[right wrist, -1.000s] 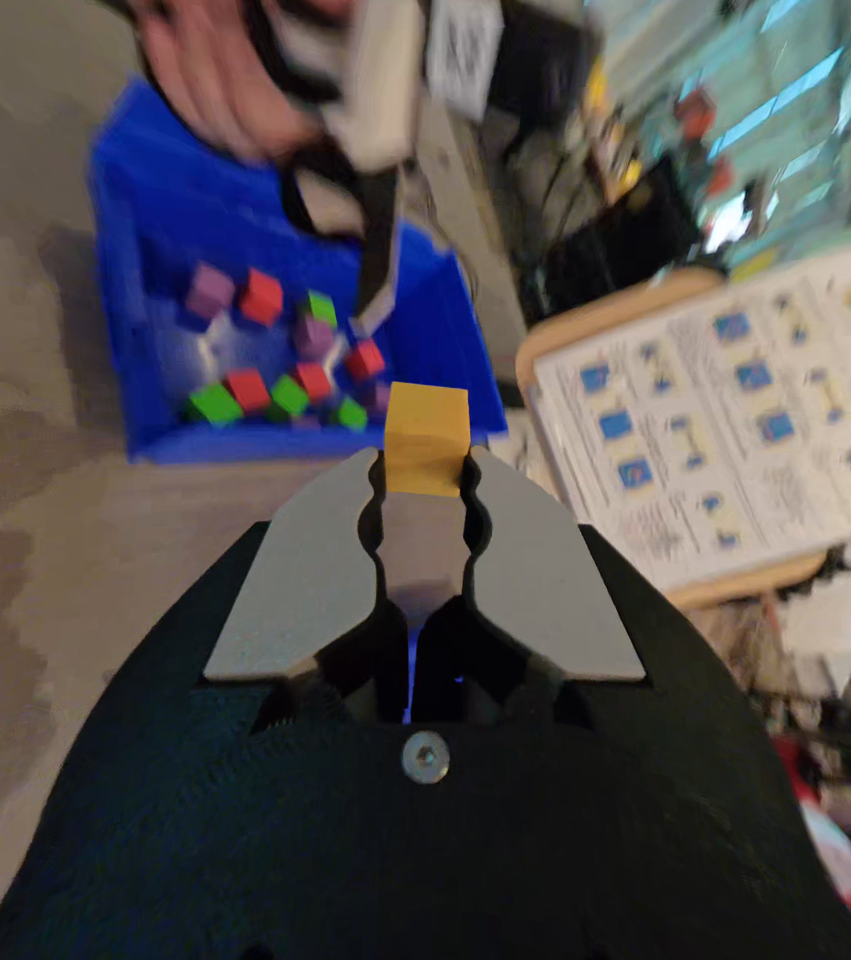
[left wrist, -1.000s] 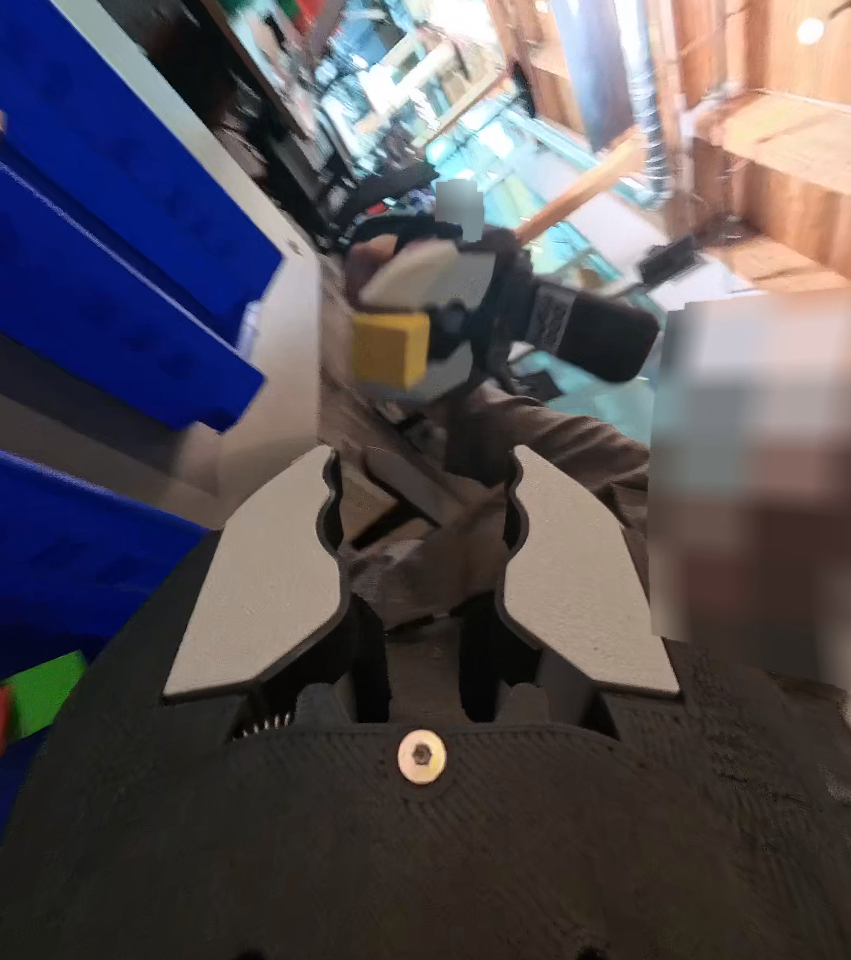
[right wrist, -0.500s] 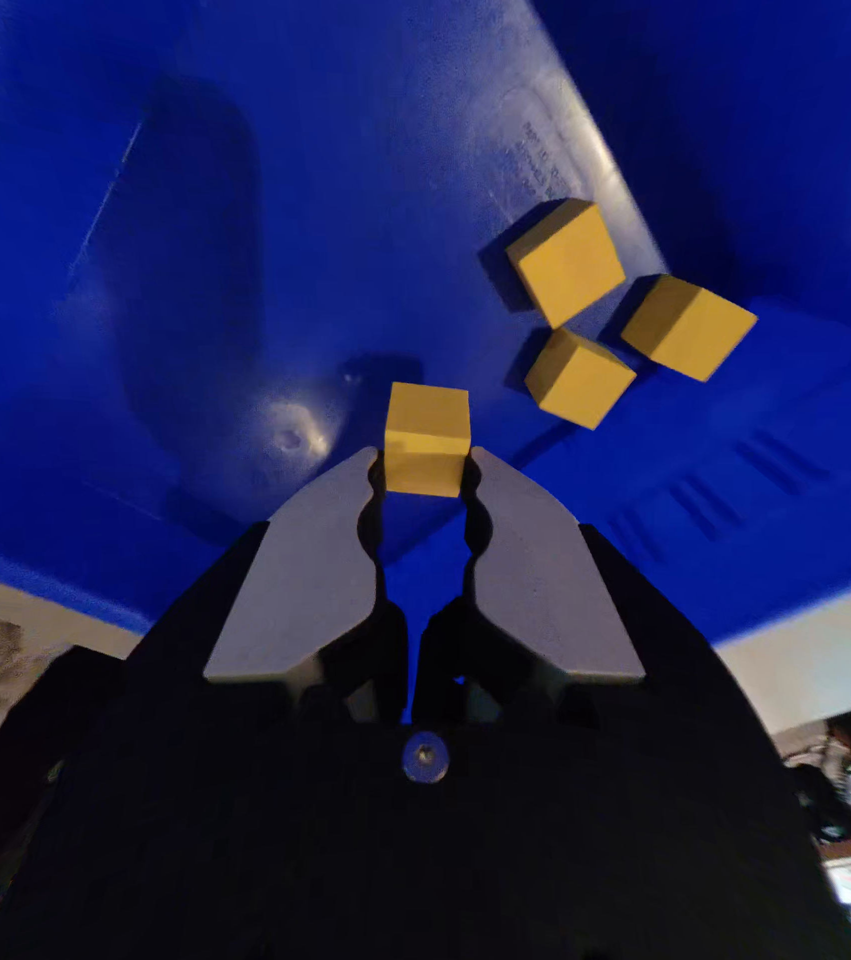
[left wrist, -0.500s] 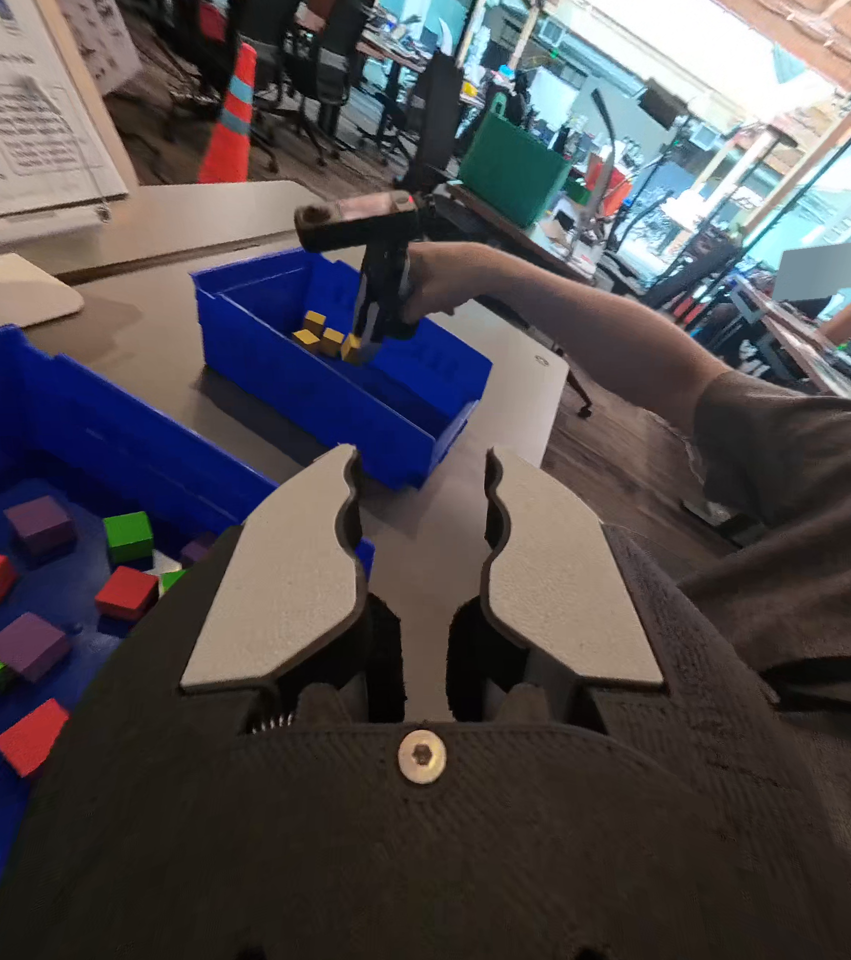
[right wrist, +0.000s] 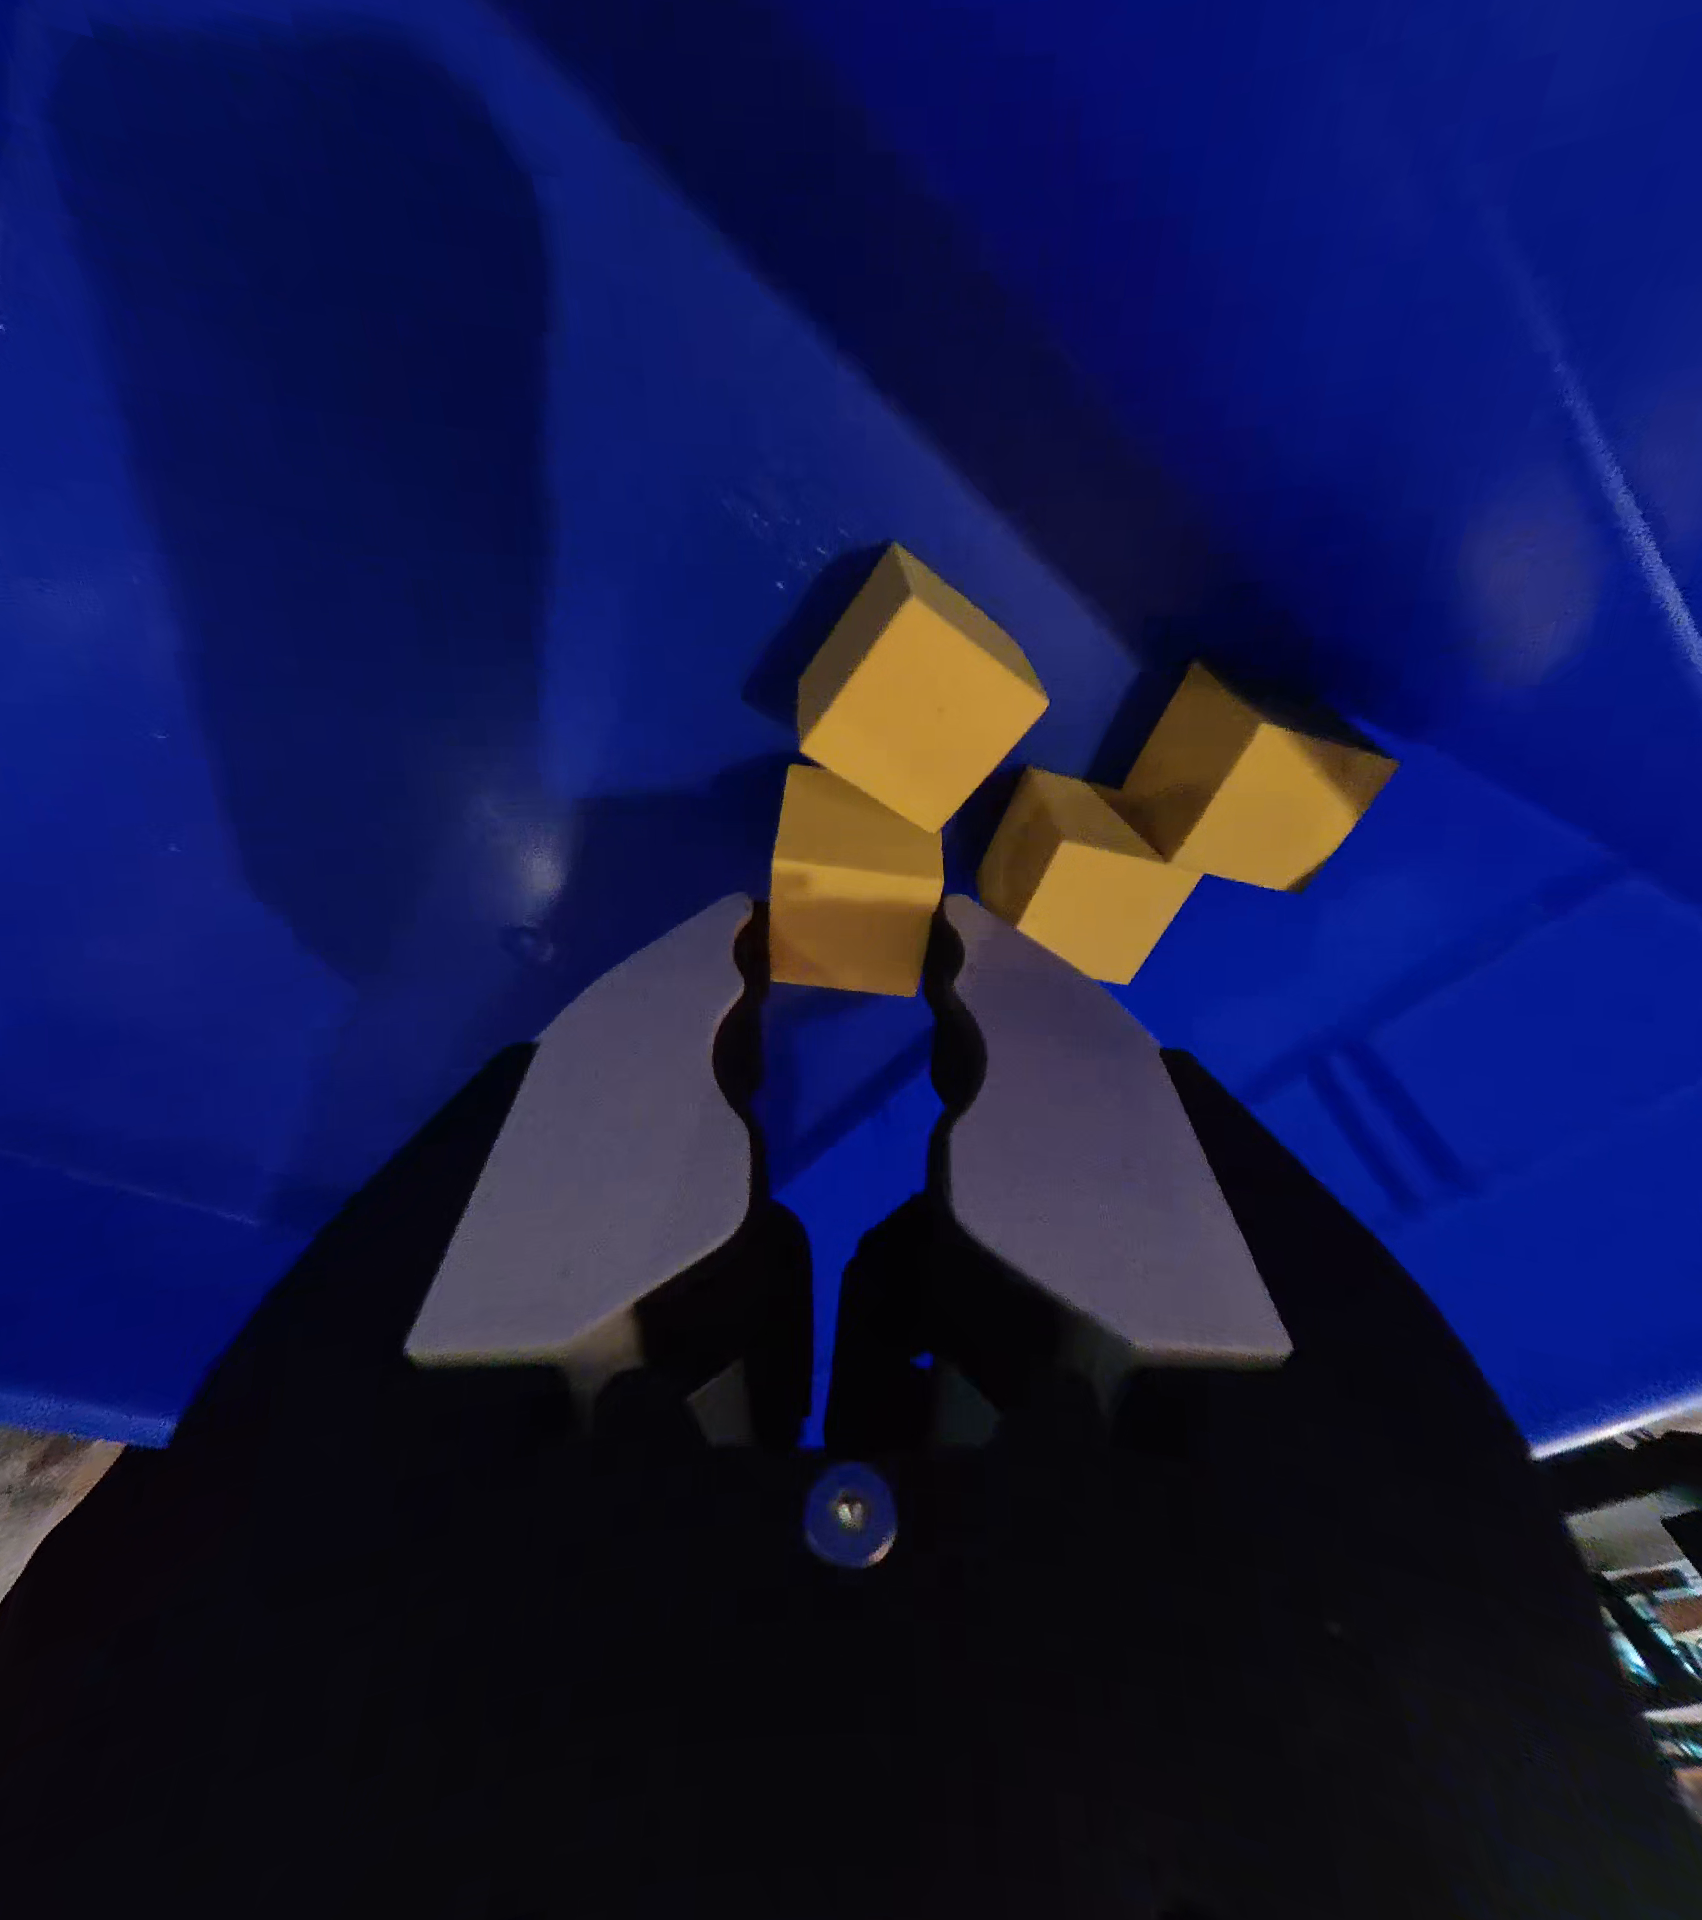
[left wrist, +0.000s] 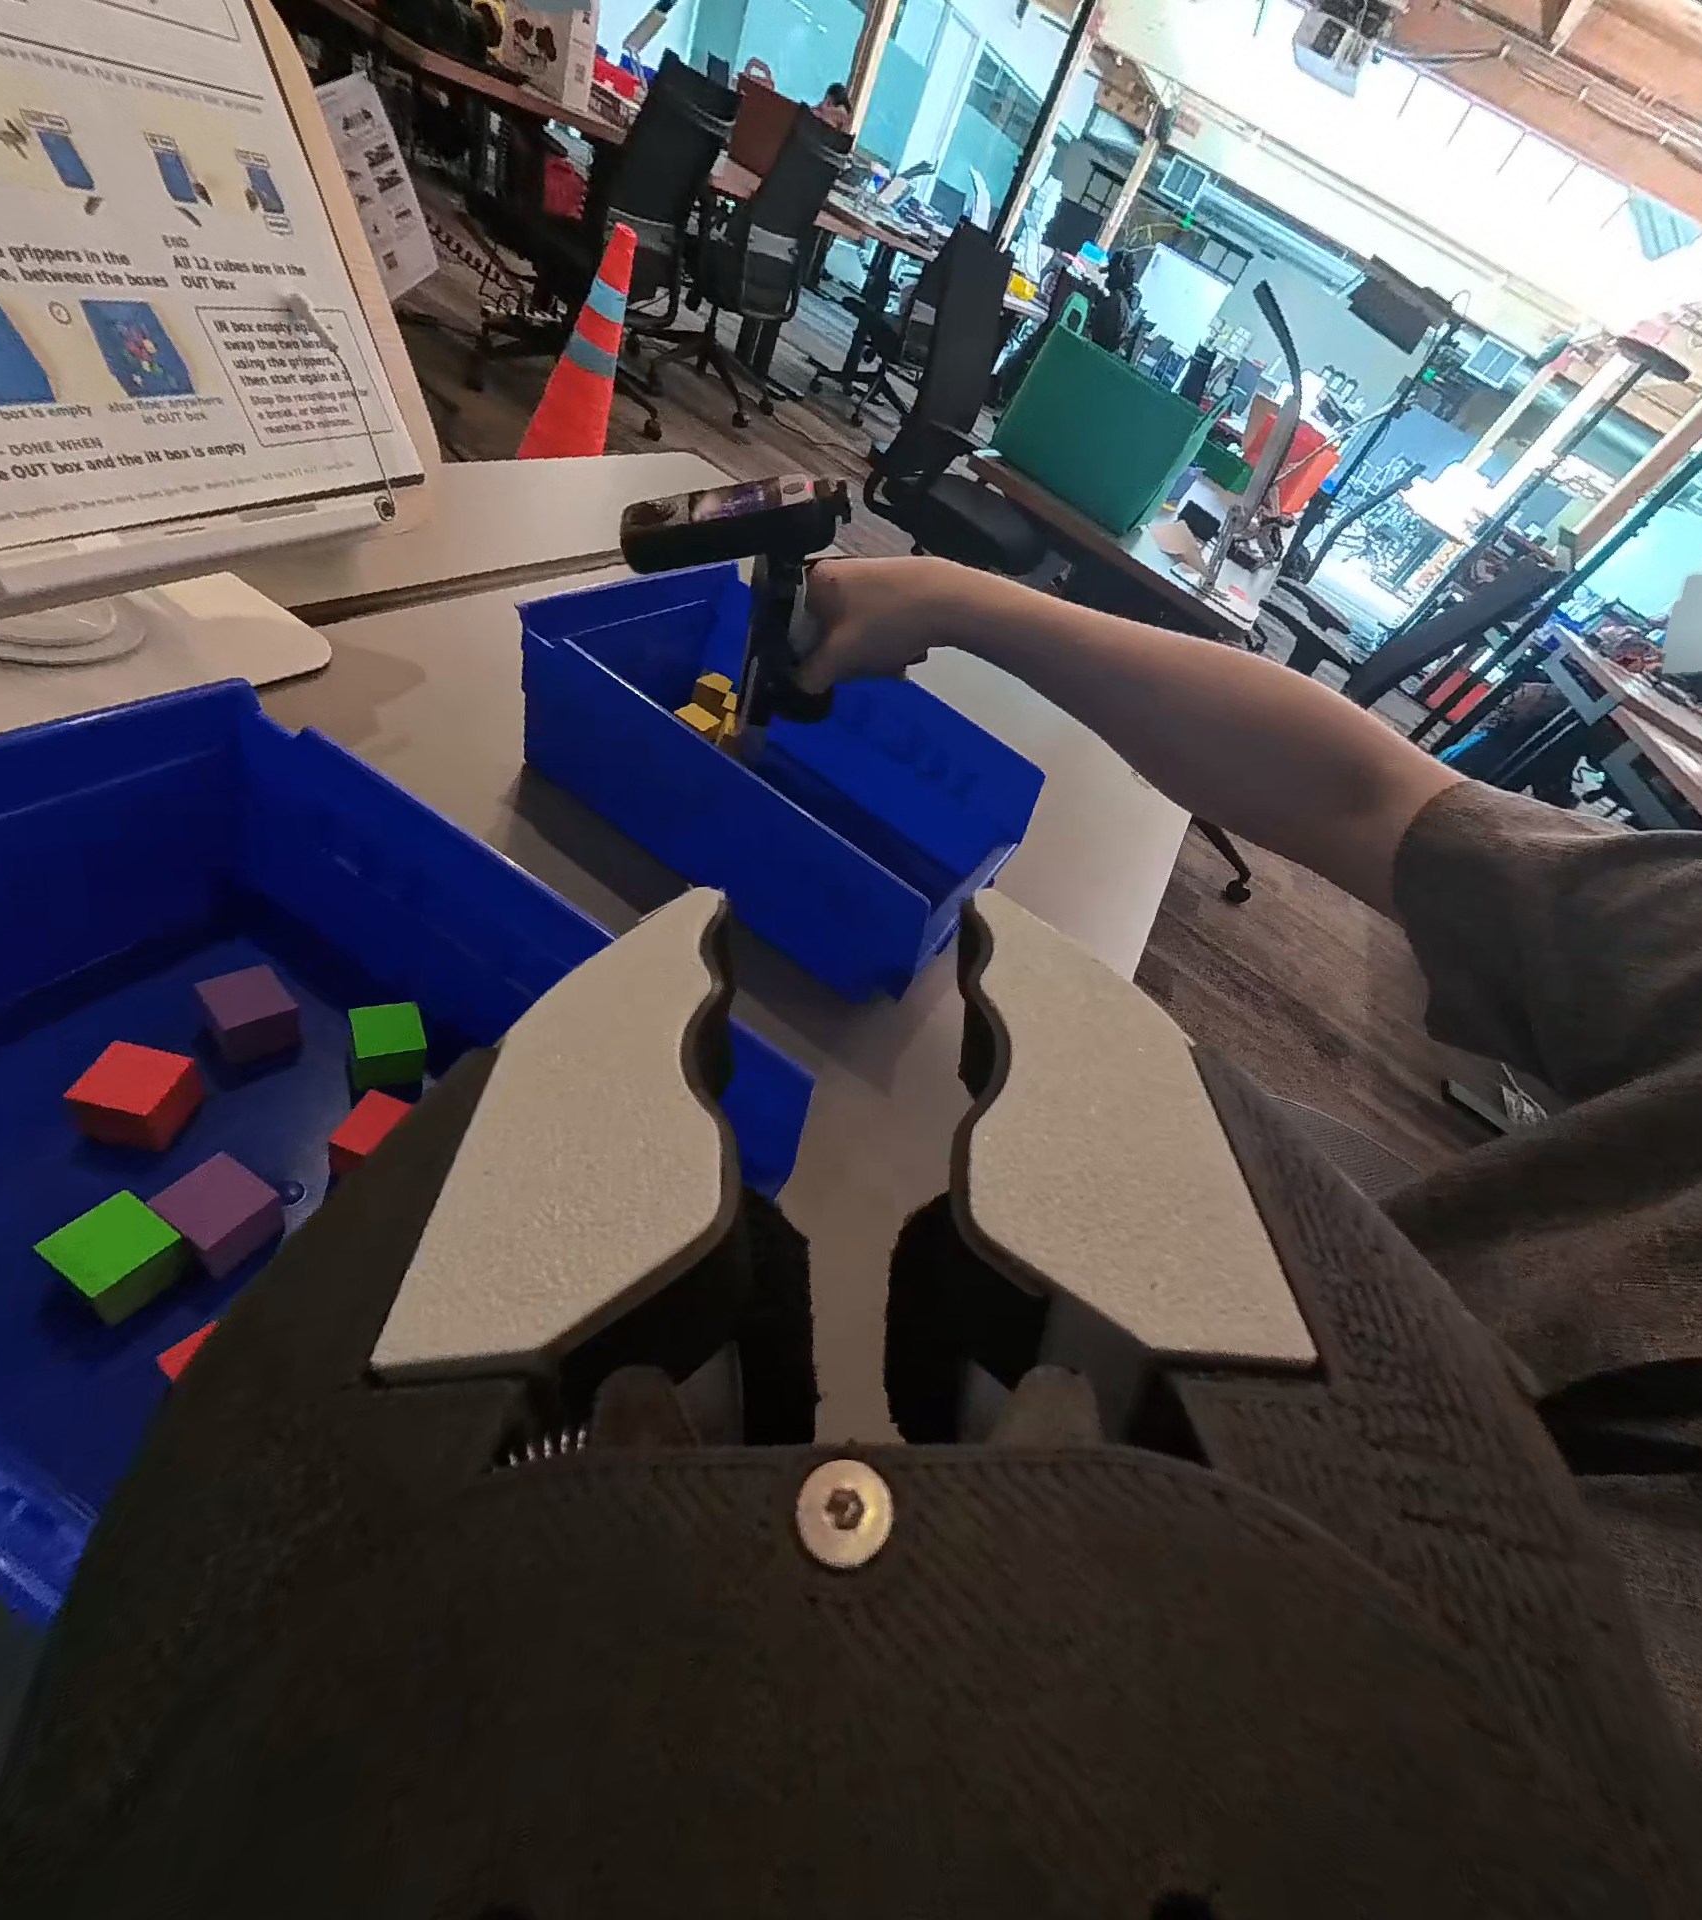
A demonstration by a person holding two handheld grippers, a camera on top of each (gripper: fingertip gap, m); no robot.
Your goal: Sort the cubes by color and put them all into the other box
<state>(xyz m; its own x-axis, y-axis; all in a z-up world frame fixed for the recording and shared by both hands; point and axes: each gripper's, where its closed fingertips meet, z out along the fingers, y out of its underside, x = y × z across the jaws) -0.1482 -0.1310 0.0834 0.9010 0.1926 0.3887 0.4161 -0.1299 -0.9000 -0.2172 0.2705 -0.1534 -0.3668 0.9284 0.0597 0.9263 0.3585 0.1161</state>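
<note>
While matte, the right tool (right wrist: 845,914) (textured grey) pinches a yellow cube (right wrist: 852,899).

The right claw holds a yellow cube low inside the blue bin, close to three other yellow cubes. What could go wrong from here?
1. The held yellow cube looks pressed against the nearest loose cube, so releasing may nudge or tip it.
2. The right claw sits deep in the blue bin; opening wide could bump the two cubes to its right.

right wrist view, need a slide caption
Right gripper shut on a yellow cube inside a blue bin, beside three more.
</note>
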